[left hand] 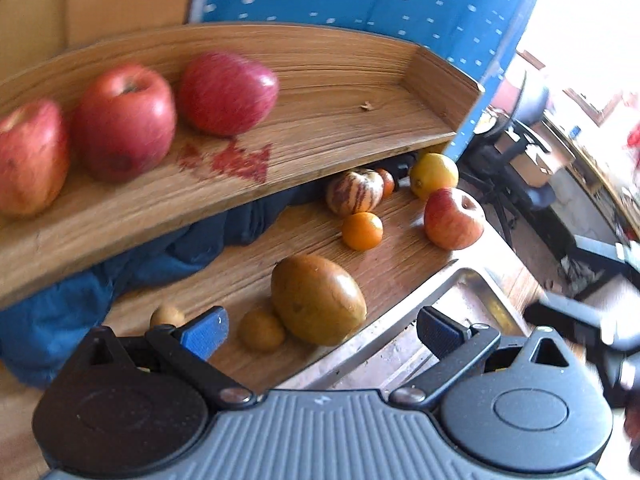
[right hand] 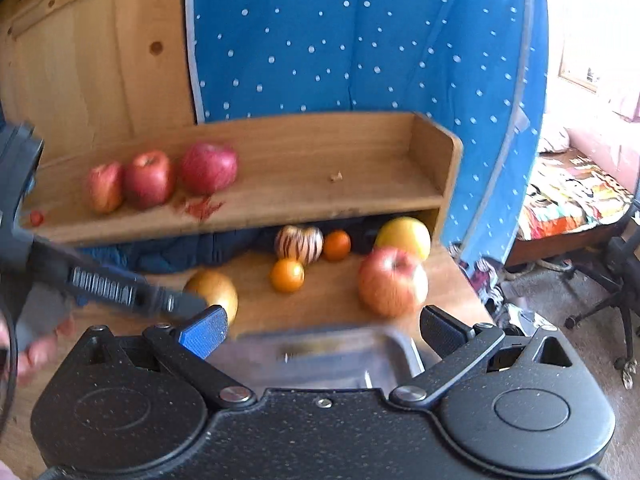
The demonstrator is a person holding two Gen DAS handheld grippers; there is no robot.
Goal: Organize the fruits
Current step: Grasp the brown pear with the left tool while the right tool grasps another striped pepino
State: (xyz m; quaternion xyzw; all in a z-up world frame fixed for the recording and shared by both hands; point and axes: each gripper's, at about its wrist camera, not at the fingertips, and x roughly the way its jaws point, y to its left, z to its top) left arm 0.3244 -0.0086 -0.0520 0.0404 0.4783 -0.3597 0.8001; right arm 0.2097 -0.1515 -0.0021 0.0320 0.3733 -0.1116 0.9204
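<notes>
While hovering at the bottom of each frame, held the left tongs (left hand: 320, 332) and right tongs (right hand: 320, 332) spread wide, pinching nothing, likely ready for a fresh pick. Showed three red apples (left hand: 124, 120) lined side by side on the shelf (left hand: 340, 80), upper left, apparently grouped by kind. Found a fourth apple (left hand: 454, 218), an orange (left hand: 362, 231), a striped fruit (left hand: 354, 192), a yellow fruit (left hand: 434, 175) and a brown oval fruit (left hand: 318, 300) loose on the tabletop (left hand: 400, 272) below, centre right, seemingly unsorted. Judged the fourth apple the likely next pick, lying just ahead of the right tongs.
</notes>
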